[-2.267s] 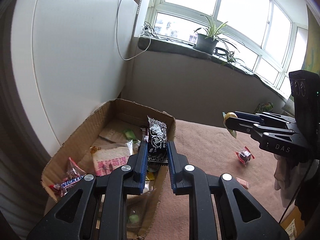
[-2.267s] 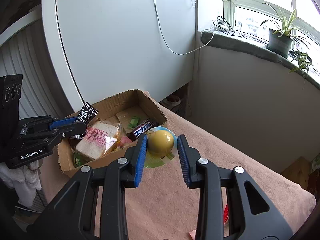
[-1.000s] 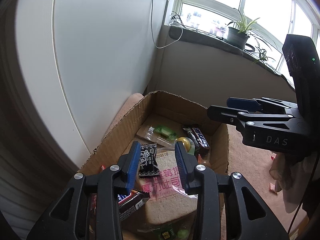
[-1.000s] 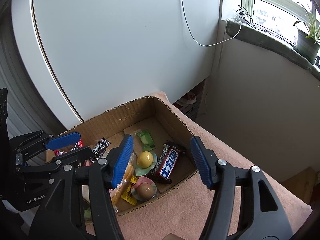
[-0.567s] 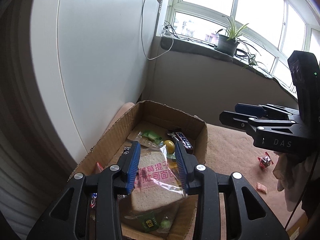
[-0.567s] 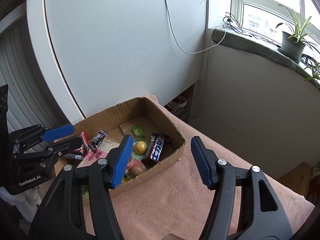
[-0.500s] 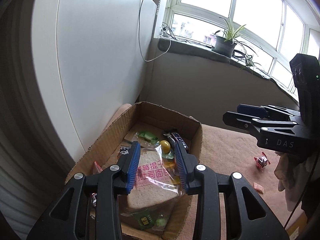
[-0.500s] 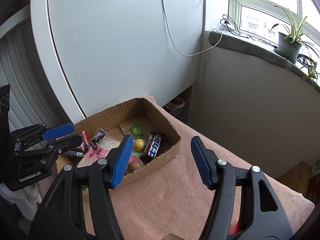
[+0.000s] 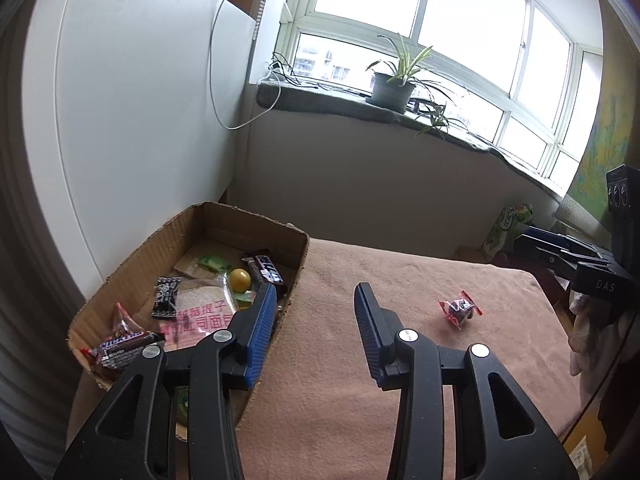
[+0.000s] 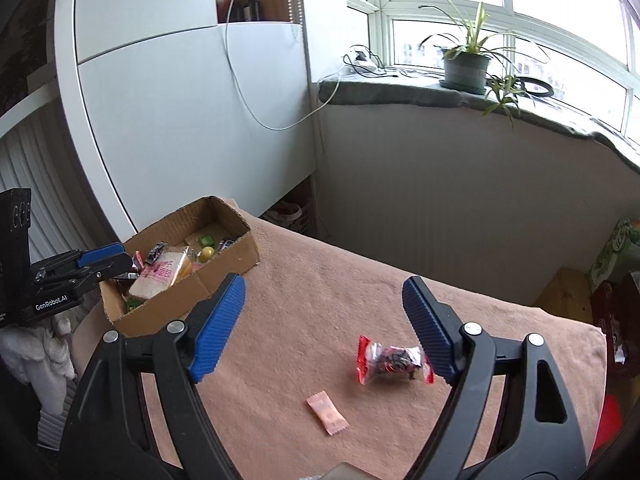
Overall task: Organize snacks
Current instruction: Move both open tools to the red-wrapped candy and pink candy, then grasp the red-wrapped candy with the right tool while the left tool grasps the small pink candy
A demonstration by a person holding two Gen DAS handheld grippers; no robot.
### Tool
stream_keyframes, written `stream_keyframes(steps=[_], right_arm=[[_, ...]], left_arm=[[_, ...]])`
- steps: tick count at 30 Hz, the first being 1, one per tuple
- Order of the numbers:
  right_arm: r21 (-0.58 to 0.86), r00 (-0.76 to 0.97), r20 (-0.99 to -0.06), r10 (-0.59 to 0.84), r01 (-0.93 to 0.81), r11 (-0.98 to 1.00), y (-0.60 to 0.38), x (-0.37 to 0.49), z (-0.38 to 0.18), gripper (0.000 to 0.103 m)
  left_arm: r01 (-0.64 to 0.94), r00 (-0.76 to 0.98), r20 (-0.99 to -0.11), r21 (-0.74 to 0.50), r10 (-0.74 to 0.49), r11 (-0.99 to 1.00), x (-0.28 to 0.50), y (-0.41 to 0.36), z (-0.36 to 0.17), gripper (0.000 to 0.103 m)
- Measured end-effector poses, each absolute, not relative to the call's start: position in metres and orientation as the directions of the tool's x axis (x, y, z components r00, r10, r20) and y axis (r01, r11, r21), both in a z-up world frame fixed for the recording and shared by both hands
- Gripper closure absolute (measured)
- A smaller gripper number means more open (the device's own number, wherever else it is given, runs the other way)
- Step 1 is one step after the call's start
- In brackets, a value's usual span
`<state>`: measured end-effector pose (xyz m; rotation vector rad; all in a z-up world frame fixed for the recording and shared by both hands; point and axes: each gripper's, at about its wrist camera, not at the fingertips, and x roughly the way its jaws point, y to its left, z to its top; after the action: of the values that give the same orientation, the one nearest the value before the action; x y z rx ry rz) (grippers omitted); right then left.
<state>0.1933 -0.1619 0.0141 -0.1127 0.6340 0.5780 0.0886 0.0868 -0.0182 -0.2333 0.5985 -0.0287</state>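
A cardboard box [image 9: 298, 256] at the table's left holds several snacks: a wrapped sandwich [image 9: 200, 312], a yellow ball [image 9: 239, 279], chocolate bars [image 9: 266, 274] and a black packet [image 9: 166, 296]. It also shows in the right wrist view [image 10: 240, 258]. A red-ended clear candy [image 10: 390, 360] and a small pink packet [image 10: 327, 414] lie on the pink cloth; the candy also shows in the left wrist view [image 9: 460, 308]. My left gripper [image 9: 316, 328] is open and empty beside the box. My right gripper [image 10: 324, 324] is open and empty above the candy.
The pink-covered table [image 10: 320, 280] ends at a grey wall below a windowsill with a potted plant [image 10: 466, 64]. A white cabinet [image 10: 180, 120] stands behind the box. A green carton [image 10: 616, 256] stands at the far right.
Both grippers released their snacks into the box, then pulled back from it and swung right. The loose candy and pink packet have come into the right wrist view.
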Motion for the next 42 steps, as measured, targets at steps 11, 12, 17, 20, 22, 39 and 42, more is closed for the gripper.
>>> stream_keyframes(steps=[11, 12, 17, 20, 22, 39, 42], right_arm=[[0.140, 0.652, -0.640, 0.407, -0.422, 0.896, -0.244, 0.203, -0.019, 0.020], [0.138, 0.648, -0.643, 0.407, -0.425, 0.895, -0.246, 0.205, -0.021, 0.020], [0.169, 0.583, -0.667, 0.464, -0.488, 0.856, -0.244, 0.225, -0.033, 0.020], [0.194, 0.533, -0.691, 0.488, -0.514, 0.836, -0.239, 0.243, -0.043, 0.020], [0.216, 0.499, -0.702, 0.508, -0.531, 0.820, -0.235, 0.256, -0.050, 0.020], [0.374, 0.257, -0.775, 0.577, -0.549, 0.747, -0.198, 0.319, -0.108, 0.038], [0.382, 0.234, -0.787, 0.571, -0.541, 0.749, -0.197, 0.321, -0.116, 0.039]], left_arm=[[0.068, 0.768, -0.600, -0.268, -0.222, 0.961, 0.096, 0.023, -0.042, 0.064], [0.080, 0.760, -0.606, -0.270, -0.233, 0.960, 0.096, 0.017, -0.044, 0.064], [0.137, 0.711, -0.637, -0.292, -0.300, 0.946, 0.099, -0.017, -0.058, 0.064], [0.160, 0.677, -0.659, -0.302, -0.327, 0.940, 0.102, -0.034, -0.068, 0.064], [0.170, 0.655, -0.672, -0.315, -0.346, 0.934, 0.104, -0.043, -0.076, 0.064], [0.214, 0.517, -0.728, -0.400, -0.451, 0.891, 0.134, -0.087, -0.115, 0.064], [0.213, 0.503, -0.734, -0.406, -0.456, 0.889, 0.138, -0.091, -0.121, 0.064]])
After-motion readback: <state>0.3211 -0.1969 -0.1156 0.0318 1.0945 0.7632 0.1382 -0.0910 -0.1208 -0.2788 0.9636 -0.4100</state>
